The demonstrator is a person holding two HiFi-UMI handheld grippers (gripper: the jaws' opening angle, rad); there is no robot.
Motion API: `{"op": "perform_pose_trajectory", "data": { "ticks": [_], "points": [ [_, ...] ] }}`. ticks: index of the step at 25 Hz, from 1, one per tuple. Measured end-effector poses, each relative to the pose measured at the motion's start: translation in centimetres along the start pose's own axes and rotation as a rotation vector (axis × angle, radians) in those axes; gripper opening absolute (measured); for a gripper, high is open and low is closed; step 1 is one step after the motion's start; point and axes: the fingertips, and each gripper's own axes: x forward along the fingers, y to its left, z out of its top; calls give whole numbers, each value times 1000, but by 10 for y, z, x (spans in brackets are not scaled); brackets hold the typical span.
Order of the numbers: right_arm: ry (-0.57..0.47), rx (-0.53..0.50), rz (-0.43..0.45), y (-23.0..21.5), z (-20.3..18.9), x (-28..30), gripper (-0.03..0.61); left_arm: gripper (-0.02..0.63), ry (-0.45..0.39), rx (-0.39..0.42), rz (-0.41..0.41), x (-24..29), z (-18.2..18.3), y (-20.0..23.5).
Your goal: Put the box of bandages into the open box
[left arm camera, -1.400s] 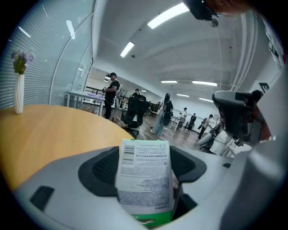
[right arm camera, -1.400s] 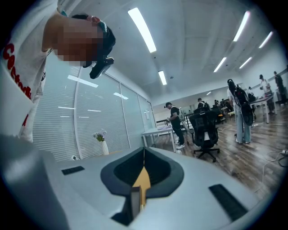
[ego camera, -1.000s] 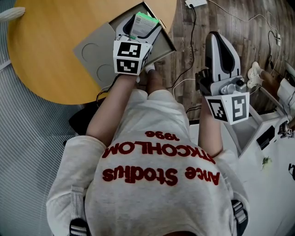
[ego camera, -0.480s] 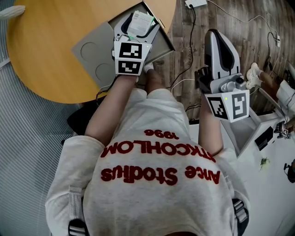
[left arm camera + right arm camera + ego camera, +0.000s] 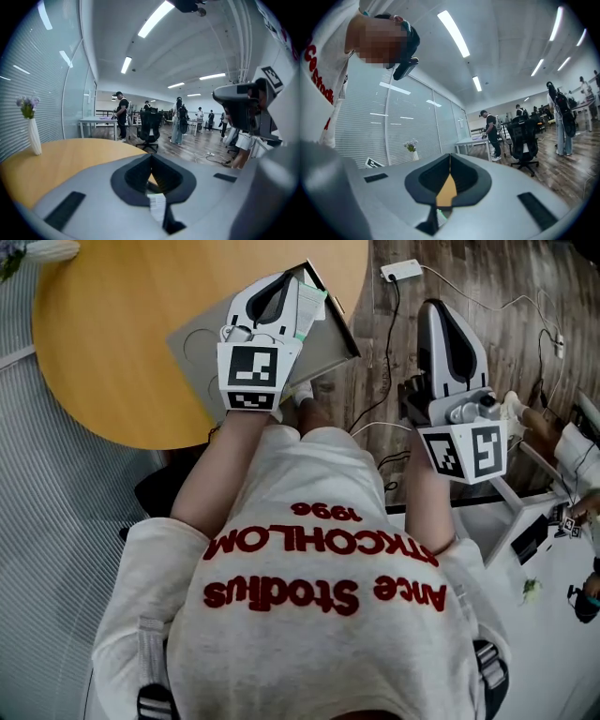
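Observation:
The bandage box (image 5: 312, 302), white with a green edge, lies inside the open grey cardboard box (image 5: 330, 345) at the near edge of the round table; my left gripper hides most of it. My left gripper (image 5: 281, 282) hovers above the open box. Its jaws have just been closing and now stand shut with nothing between them; in the left gripper view its tips (image 5: 151, 157) meet over the table. My right gripper (image 5: 439, 311) is held off the table over the wooden floor, jaws together and empty, also so in the right gripper view (image 5: 449, 157).
The orange round table (image 5: 112, 334) carries the box's flat lid flap (image 5: 192, 348) and a white vase with flowers (image 5: 33, 136). A white adapter and cables (image 5: 401, 270) lie on the floor. A white desk (image 5: 553, 615) stands at right. People and office chairs stand far off.
My left gripper let go of the bandage box, which stays in the open box, then rose and shut its jaws. The right gripper shifted slightly.

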Motion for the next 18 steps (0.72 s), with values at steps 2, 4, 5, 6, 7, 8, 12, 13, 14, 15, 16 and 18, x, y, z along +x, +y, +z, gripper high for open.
{"op": "perform_pose_trajectory", "data": {
  "ticks": [2,4,5,6,7,8,12,13,14,15,16,18],
  "points": [
    [-21,-15,9,1,8,8,6,8,-42,-1,15,-5,17,10],
    [-36,-31,18,7,13,13,6,8,-81,-7,30,-16,29,21],
    [-43,-37,22,11,16,15,6,8,-100,-8,38,-22,35,26],
    [-50,-44,26,14,18,19,6,8,-119,-8,46,-28,41,33],
    [-59,-50,30,17,21,23,6,7,-138,-7,55,-32,47,39],
    [-69,-56,35,19,24,27,6,8,-157,-5,66,-36,53,46],
    [-101,-85,67,39,37,56,6,6,-212,-1,113,-51,71,87],
    [-107,-89,75,45,43,64,6,7,-221,-1,124,-56,78,98],
    [-111,-92,82,51,49,71,6,8,-229,-1,135,-62,84,107],
    [-114,-94,89,57,52,76,6,6,-234,-3,146,-67,87,115],
    [-114,-98,98,62,52,82,6,8,-237,-8,157,-73,87,123],
    [-115,-116,122,75,47,99,6,6,-242,-15,183,-83,82,144]
  ]
}}
